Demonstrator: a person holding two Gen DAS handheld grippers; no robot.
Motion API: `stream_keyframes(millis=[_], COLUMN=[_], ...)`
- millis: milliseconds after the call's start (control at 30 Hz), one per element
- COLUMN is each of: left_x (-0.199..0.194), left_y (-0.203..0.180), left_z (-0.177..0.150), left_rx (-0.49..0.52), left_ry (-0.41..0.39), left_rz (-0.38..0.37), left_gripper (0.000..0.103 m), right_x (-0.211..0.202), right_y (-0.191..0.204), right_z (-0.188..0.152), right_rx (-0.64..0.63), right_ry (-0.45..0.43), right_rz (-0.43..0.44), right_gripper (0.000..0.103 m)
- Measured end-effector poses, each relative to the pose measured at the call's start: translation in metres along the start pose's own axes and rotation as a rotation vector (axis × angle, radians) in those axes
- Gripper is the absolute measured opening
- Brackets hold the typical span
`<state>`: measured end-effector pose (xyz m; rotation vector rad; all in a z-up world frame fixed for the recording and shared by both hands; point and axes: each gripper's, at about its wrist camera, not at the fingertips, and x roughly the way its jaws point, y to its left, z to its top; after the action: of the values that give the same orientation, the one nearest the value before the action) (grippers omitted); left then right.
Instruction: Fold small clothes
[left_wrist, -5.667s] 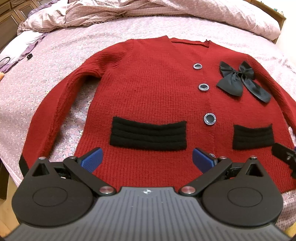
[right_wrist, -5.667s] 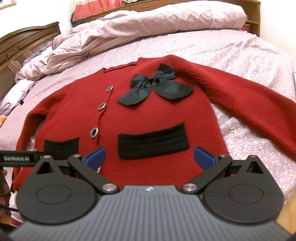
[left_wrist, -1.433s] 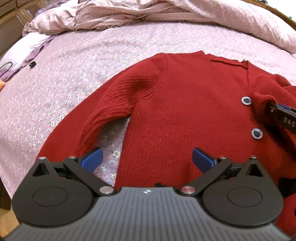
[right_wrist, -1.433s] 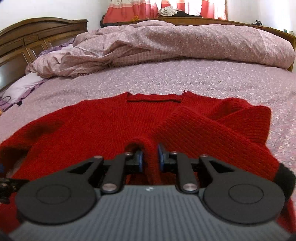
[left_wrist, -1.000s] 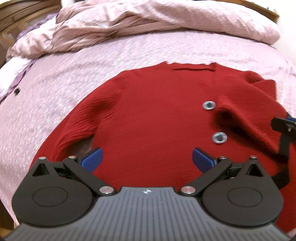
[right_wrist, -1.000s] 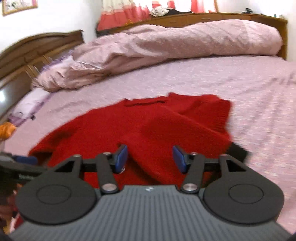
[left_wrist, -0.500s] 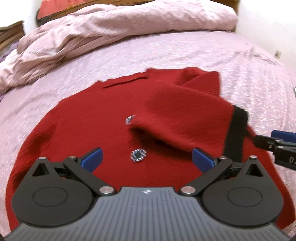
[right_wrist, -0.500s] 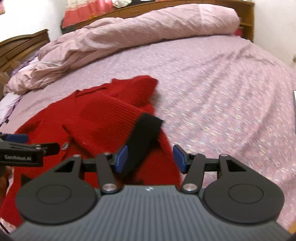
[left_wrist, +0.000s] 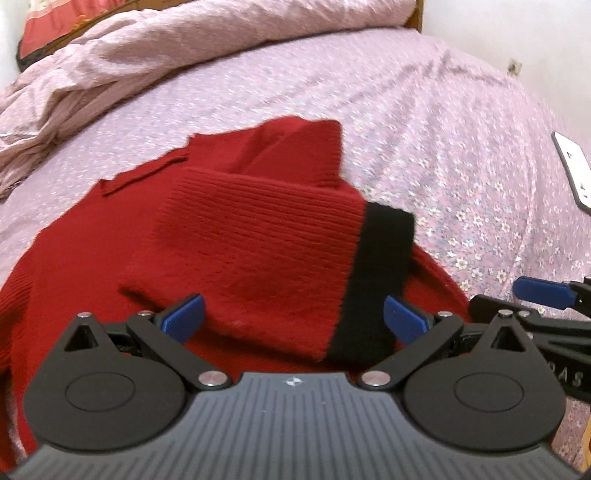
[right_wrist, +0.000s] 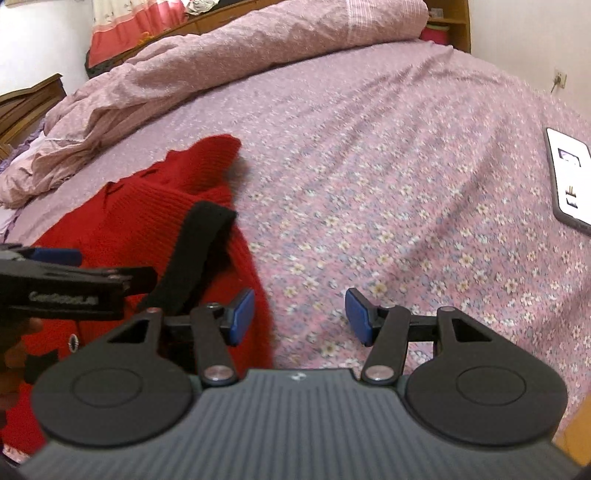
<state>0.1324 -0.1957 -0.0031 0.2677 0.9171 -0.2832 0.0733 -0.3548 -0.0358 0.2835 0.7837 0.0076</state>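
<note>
A red knit cardigan (left_wrist: 92, 236) lies on the bed. Its right sleeve (left_wrist: 258, 251) is folded across the chest, the black cuff (left_wrist: 373, 284) toward the right edge. My left gripper (left_wrist: 293, 317) is open and empty, just above the folded sleeve. My right gripper (right_wrist: 299, 315) is open and empty, over the bedsheet beside the cardigan's right edge (right_wrist: 243, 258). The cuff also shows in the right wrist view (right_wrist: 195, 251). The right gripper's blue fingertip shows in the left wrist view (left_wrist: 543, 291); the left gripper shows in the right wrist view (right_wrist: 74, 280).
The pink floral bedsheet (right_wrist: 406, 184) spreads to the right. A rumpled pink duvet (right_wrist: 221, 51) lies at the back. A white tablet-like device (right_wrist: 570, 177) lies at the right edge of the bed. A wooden headboard (right_wrist: 29, 107) is at the far left.
The right gripper let go of the sleeve after laying it across the chest, and has drawn right off the cardigan. The left gripper has moved right over the folded sleeve.
</note>
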Motion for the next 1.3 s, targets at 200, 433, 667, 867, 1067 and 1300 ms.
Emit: stream_keyframes(millis=[200, 433, 667, 867, 1067, 1300], left_x=[0.023, 0.034, 0.027, 0.016, -0.01, -0.038], left_y=[-0.025, -0.031, -0.029, -0.026, -0.002, 0.054], left_z=[0.002, -0.004, -0.008, -0.013, -0.016, -0.02], left_rx=[0.063, 0.067, 0.075, 0.092, -0.006, -0.166], left_ry=[0.019, -0.024, -0.063, -0.108, -0.159, -0.205], left_rz=[0.039, 0.076, 0.082, 0.11, 0.09, 0.168], left_gripper=[0.103, 0.103, 0.089, 0.037, 0.019, 0.018], right_x=[0.006, 0.009, 0.009, 0.009, 0.009, 0.01], right_y=[-0.011, -0.015, -0.017, -0.017, -0.015, -0.012], right_z=[-0.005, -0.009, -0.01, -0.012, -0.013, -0.013], right_rx=[0.02, 0.028, 0.034, 0.036, 0.024, 0.008], right_ry=[0.015, 0.007, 0.0, -0.007, -0.011, -0.01], right_rz=[0.024, 0.037, 0.049, 0.046, 0.04, 0.026], right_gripper=[0.059, 0.065, 0.066, 0.066, 0.066, 0.067])
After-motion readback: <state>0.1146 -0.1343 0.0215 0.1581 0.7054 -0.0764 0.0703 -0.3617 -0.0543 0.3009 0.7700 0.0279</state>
